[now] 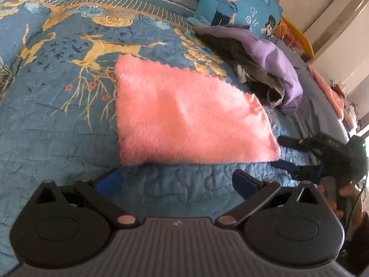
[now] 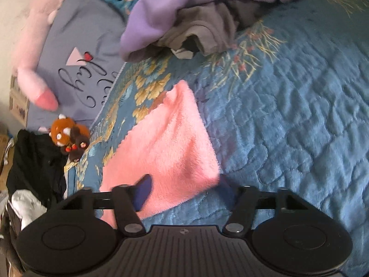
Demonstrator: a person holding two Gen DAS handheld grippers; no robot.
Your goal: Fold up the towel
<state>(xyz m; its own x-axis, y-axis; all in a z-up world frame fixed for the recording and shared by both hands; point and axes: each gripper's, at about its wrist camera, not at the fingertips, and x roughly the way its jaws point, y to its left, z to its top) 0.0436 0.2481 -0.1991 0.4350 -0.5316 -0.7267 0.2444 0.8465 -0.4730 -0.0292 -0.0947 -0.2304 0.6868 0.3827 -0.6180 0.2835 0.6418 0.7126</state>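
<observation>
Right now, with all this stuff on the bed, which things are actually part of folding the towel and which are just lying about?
Part of the job:
pink towel
left gripper, fingers open
right gripper, fingers open over the towel's corner

Just lying about:
purple garment
grey clothing
cartoon cushion
red panda toy
quilt

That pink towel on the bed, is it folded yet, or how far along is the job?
The pink towel already lies as a compact rectangle on the blue quilt, so it may have been folded once; I cannot see the layers. In hand: the right gripper is at its near corner, one of its fingers over the pile, not yet pinching. The left gripper waits open and empty before the near edge. Any further fold is left.
</observation>
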